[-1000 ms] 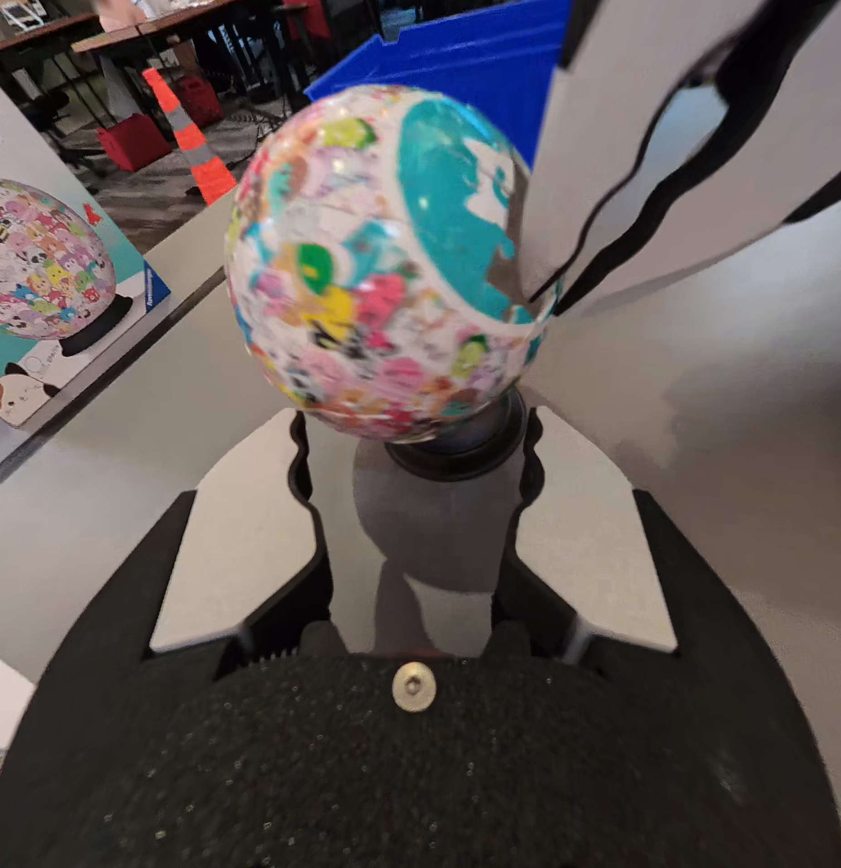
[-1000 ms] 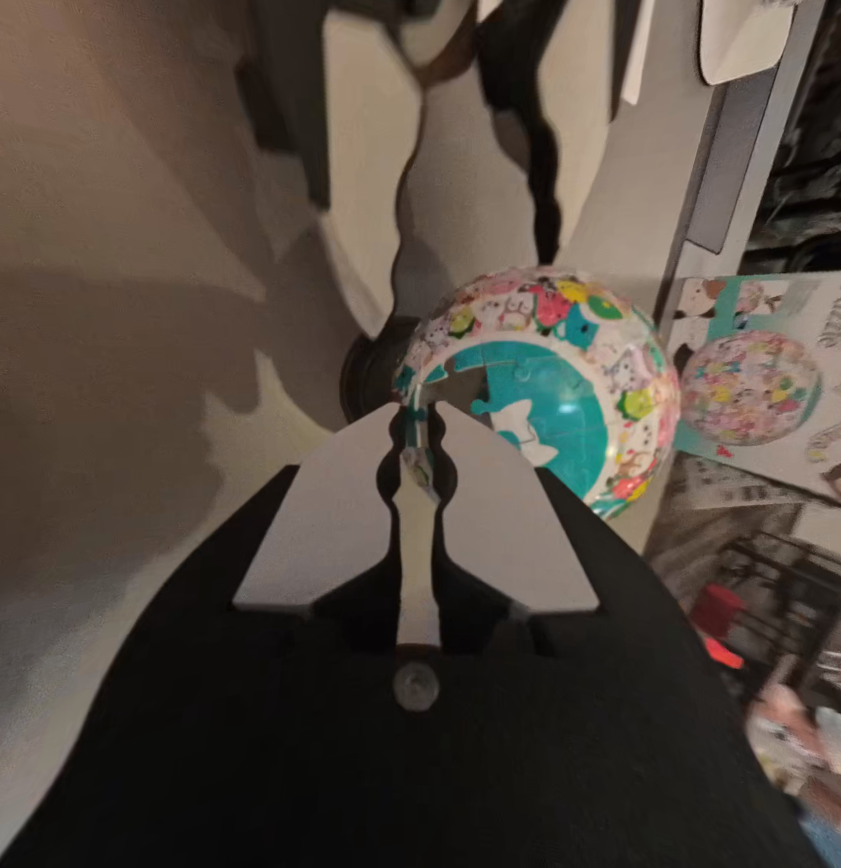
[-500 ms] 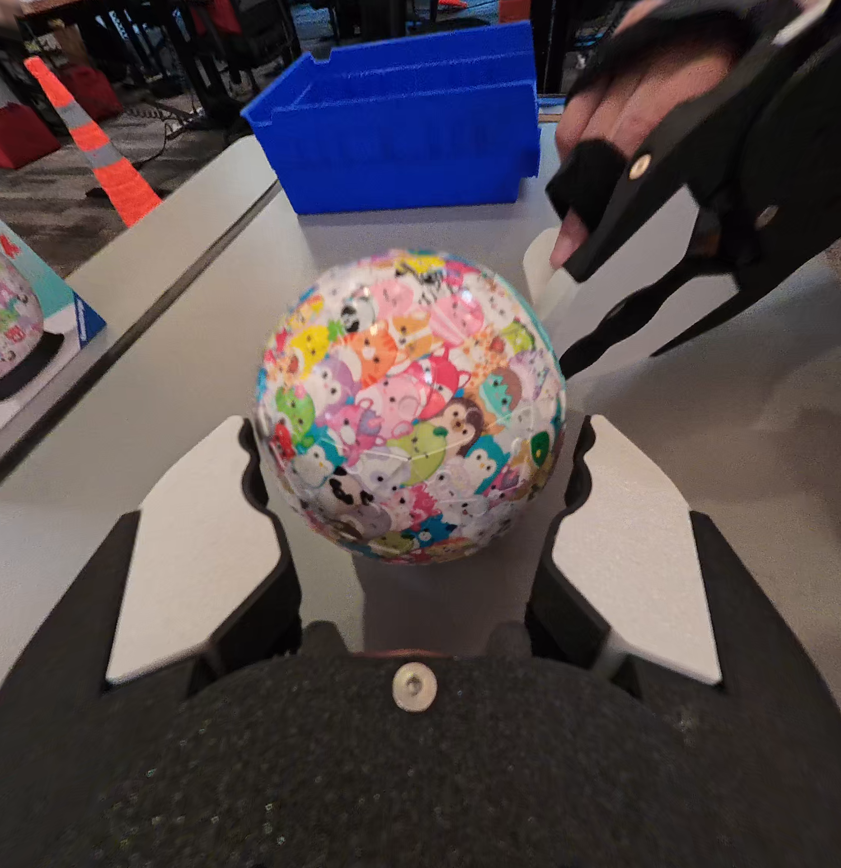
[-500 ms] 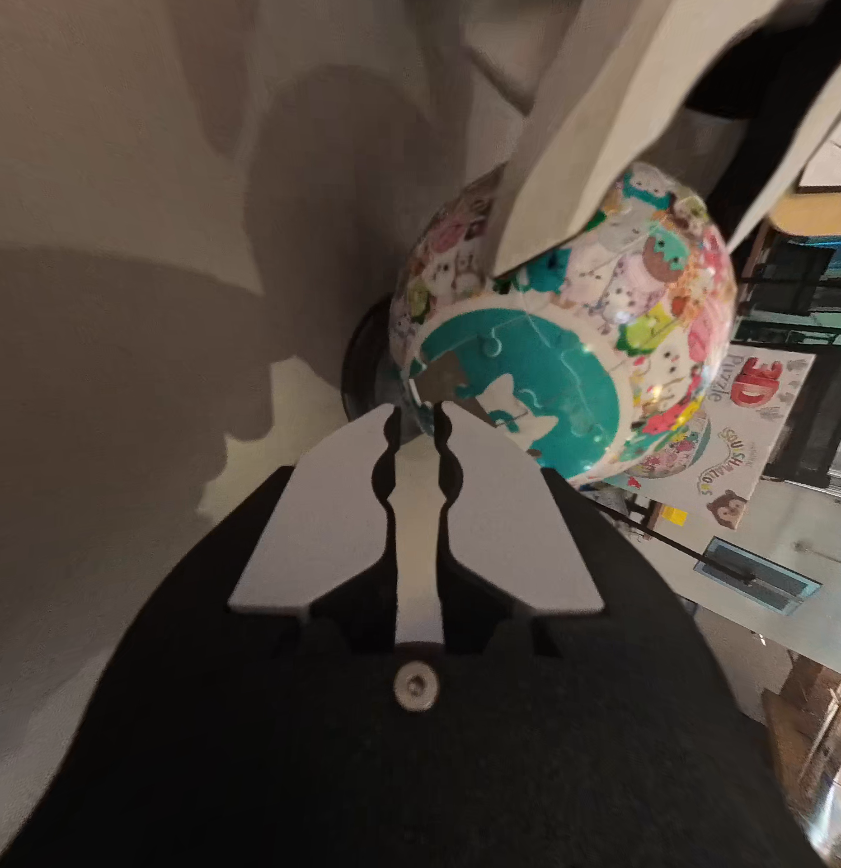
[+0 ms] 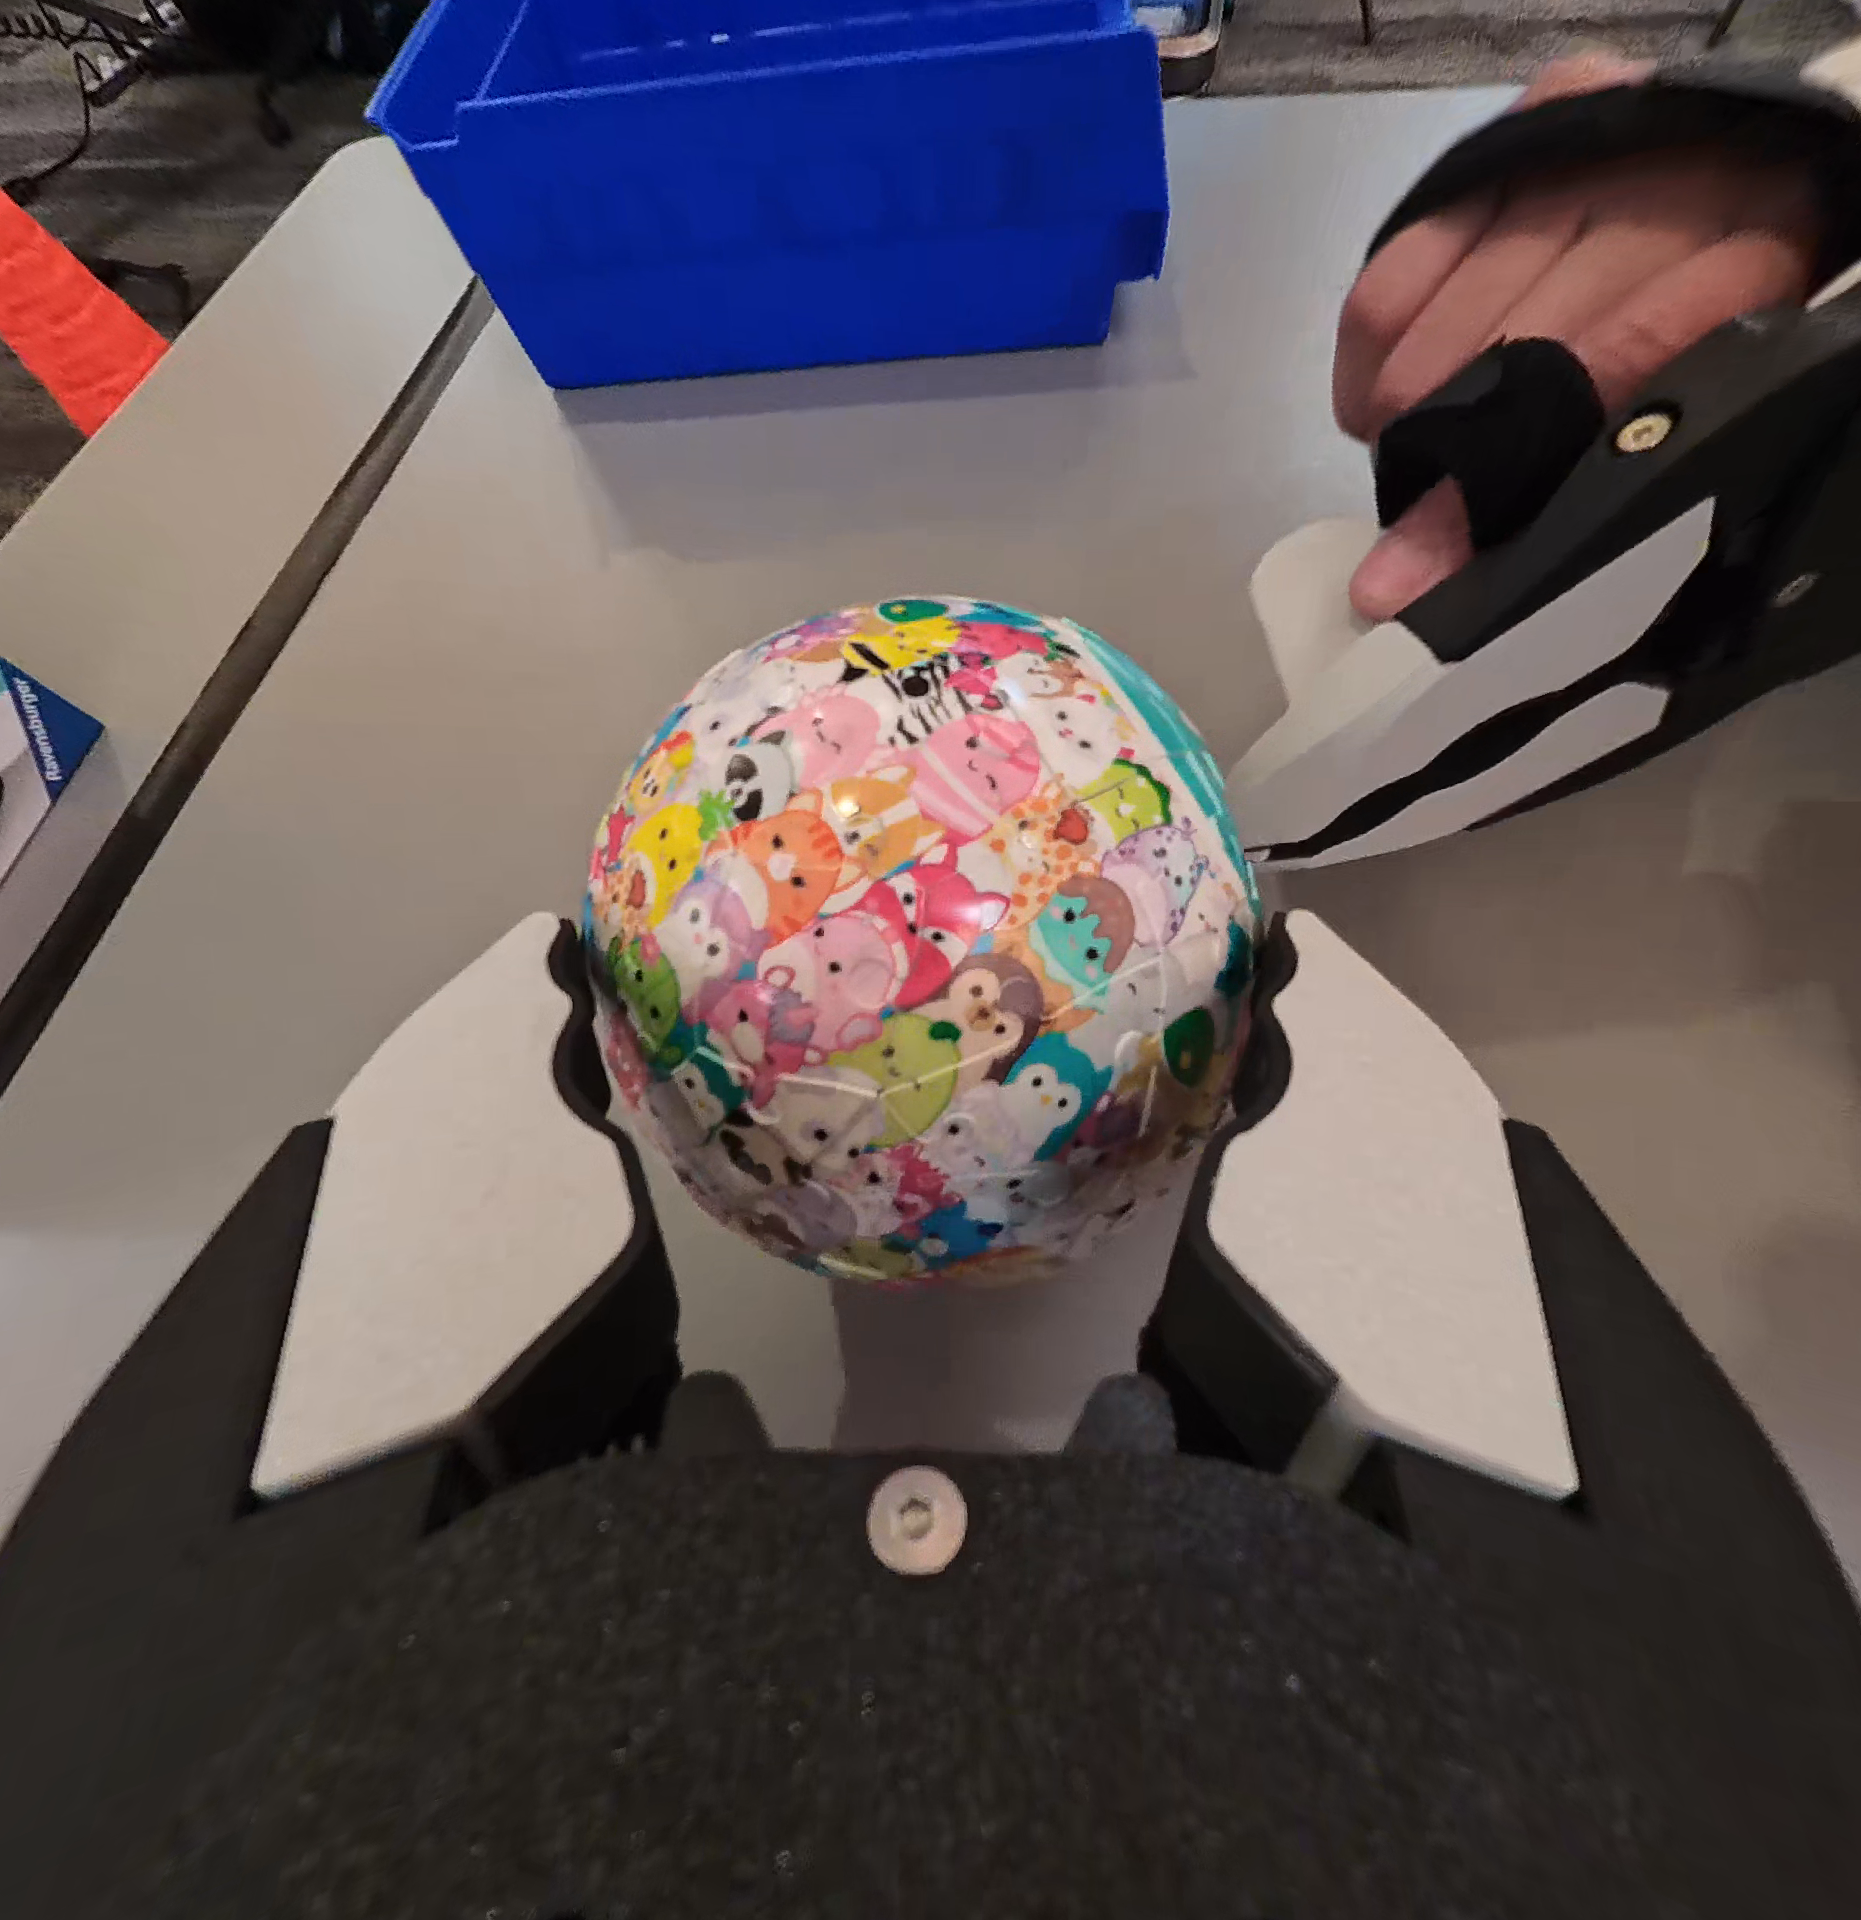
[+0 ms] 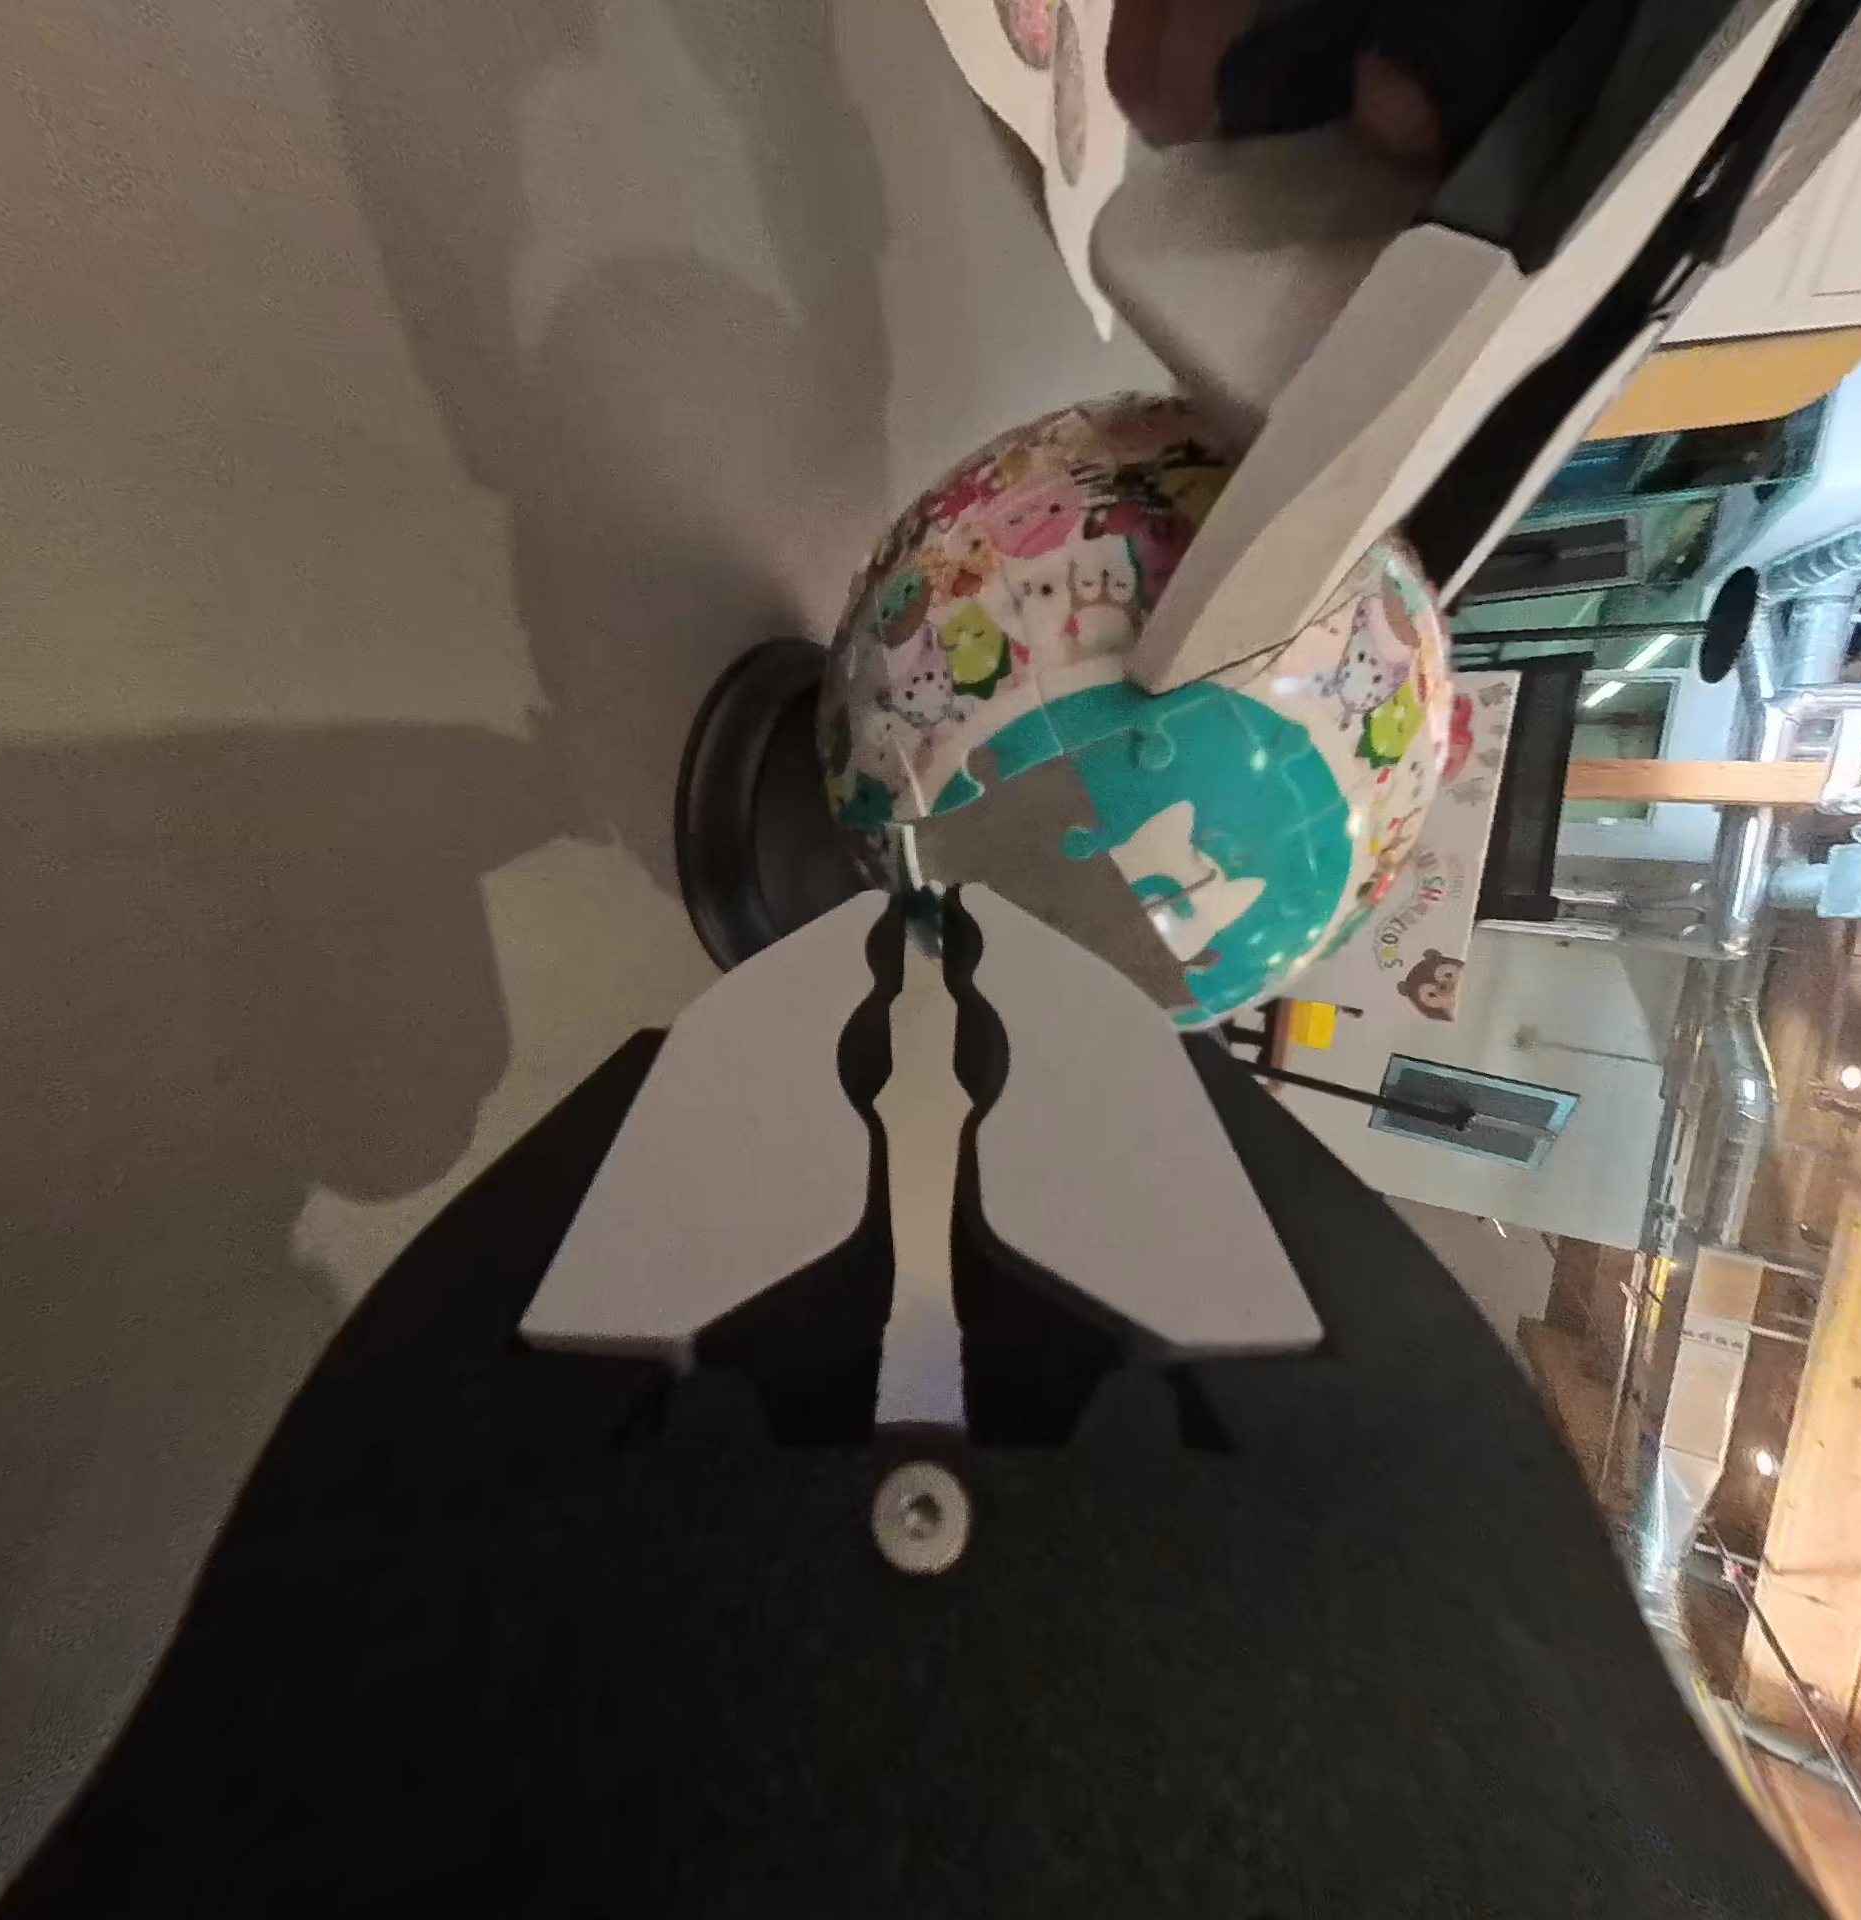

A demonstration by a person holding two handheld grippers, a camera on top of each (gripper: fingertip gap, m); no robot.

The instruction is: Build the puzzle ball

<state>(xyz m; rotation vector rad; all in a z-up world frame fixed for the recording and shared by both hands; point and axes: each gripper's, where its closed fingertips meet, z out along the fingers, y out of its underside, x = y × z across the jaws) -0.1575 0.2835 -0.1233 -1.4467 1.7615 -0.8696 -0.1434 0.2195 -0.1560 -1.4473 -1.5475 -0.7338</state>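
Note:
The colourful puzzle ball [image 5: 905, 935] sits on a black stand [image 6: 739, 800] on the grey table. My left gripper [image 5: 921, 956] reaches over it, its fingers touching both sides of the ball. One left finger [image 6: 1321, 499] lies across the ball in the right wrist view. The ball's teal patch [image 6: 1217, 810] has a grey gap [image 6: 1030, 862]. My right gripper [image 6: 926, 904] is shut on a thin teal puzzle piece [image 6: 921, 925], held edge-on at the gap's rim. It also shows in the left wrist view [image 5: 1269, 847], tips against the ball's right side.
A blue bin [image 5: 801, 208] stands at the table's far edge. The puzzle box [image 5: 22, 748] lies on the adjoining table at left, an orange cone [image 5: 43, 301] on the floor beyond. A person's hand [image 5: 1528, 270] holds the right gripper.
My left gripper rose from level with the stand to above the ball and closed its fingers onto the ball's sides. My right gripper stayed at the teal patch with the piece.

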